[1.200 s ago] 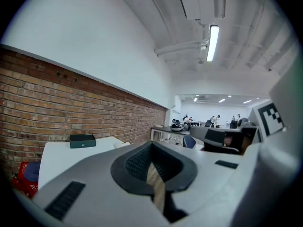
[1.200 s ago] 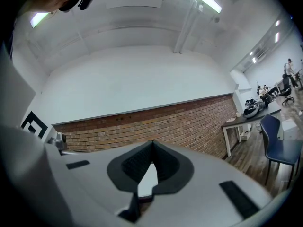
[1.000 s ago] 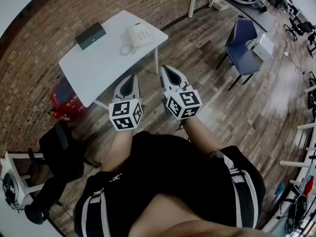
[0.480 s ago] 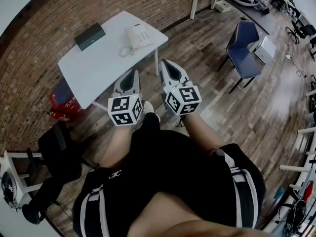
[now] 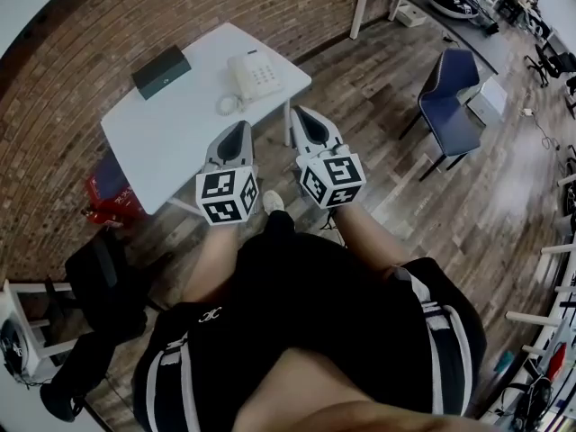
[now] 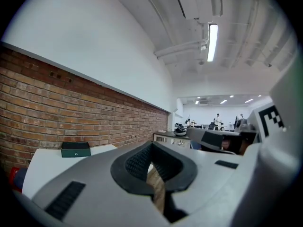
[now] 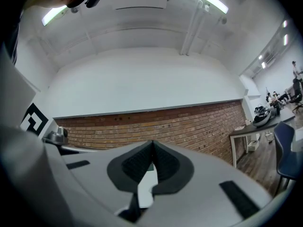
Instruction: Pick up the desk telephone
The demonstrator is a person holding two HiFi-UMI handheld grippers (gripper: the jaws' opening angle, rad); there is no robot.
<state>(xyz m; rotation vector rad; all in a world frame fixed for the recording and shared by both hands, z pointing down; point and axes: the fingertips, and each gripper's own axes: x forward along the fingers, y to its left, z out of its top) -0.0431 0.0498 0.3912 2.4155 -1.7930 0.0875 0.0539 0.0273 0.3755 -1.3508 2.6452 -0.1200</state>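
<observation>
A: Where is the telephone?

B: On the white desk, near its right-hand corner. It lies flat with the handset on its cradle, and the coiled cord sits just beside it, toward the desk's near edge.

A: Anything else on the desk?

B: A dark box, along the desk's far edge by the brick wall, well apart from the telephone.

A: And the two grippers?

B: Neither touches the telephone. The left gripper points at the desk's near edge, short of the cord. The right gripper is just off the desk's right corner, beside the desk leg.

A: Their jaws?

B: Both pairs are closed tip to tip with nothing between them. Each gripper view shows only the ribbed pads meeting.

A: What is around the desk?

B: A red object on the floor under the desk's left end, and a blue chair well off to the desk's right.
</observation>
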